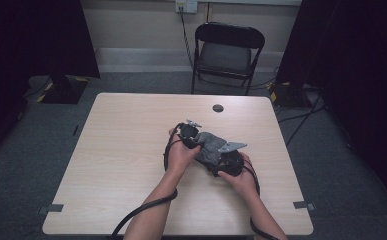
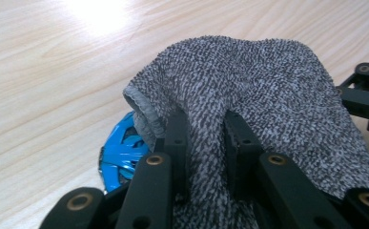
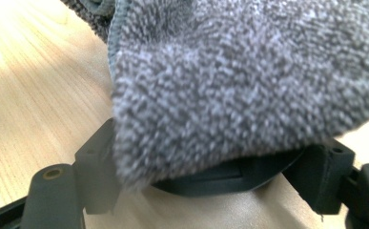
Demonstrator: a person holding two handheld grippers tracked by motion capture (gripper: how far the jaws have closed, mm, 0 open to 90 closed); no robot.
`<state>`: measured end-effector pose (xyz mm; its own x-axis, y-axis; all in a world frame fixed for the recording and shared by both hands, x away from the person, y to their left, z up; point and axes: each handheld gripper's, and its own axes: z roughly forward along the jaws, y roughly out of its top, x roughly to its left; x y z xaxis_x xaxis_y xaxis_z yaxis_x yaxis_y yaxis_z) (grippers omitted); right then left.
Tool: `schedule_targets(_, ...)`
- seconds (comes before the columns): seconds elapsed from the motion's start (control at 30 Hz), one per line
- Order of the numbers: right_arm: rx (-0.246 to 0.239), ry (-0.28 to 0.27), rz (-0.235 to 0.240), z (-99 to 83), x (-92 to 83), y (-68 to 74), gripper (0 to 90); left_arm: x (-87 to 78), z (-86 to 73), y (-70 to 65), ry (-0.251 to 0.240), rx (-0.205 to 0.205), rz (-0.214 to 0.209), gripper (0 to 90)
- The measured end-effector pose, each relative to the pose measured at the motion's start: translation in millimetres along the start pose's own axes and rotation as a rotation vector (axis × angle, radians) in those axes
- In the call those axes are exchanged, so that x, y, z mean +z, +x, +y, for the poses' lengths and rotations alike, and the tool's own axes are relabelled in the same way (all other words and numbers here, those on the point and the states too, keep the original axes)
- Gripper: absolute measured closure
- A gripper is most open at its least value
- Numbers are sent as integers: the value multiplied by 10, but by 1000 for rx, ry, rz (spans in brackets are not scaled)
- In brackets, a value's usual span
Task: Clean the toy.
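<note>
A black folding chair (image 1: pixel 228 50) stands behind the wooden table (image 1: pixel 126 150). A small dark disc (image 1: pixel 218 108) lies near the table's far edge. A cable hangs from a wall socket (image 1: pixel 186 6).

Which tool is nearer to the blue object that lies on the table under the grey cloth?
Left. The left tool pinches the grey cloth directly beside the blue object. The right tool is at the cloth's opposite end, with the cloth draped over it.
</note>
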<state>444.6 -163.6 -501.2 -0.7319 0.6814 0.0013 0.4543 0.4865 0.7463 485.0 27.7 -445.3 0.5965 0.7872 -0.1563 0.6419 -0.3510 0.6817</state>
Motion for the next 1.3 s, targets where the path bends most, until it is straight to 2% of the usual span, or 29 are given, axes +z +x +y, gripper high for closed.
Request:
schedule_targets(0.1,0,0,0,0,0,0,231,-2,2,23,1,-13,0,747)
schedule_targets(0.3,0,0,0,0,0,0,231,-1,12,40,6,-10,5,747)
schedule_targets(0.47,0,0,0,0,0,0,230,-9,26,81,11,-4,25,747)
schedule_targets(0.93,1,0,0,0,0,0,231,6,-12,317,29,-56,66,747)
schedule_targets(1.3,1,0,0,0,0,0,231,12,-40,427,39,-74,70,747)
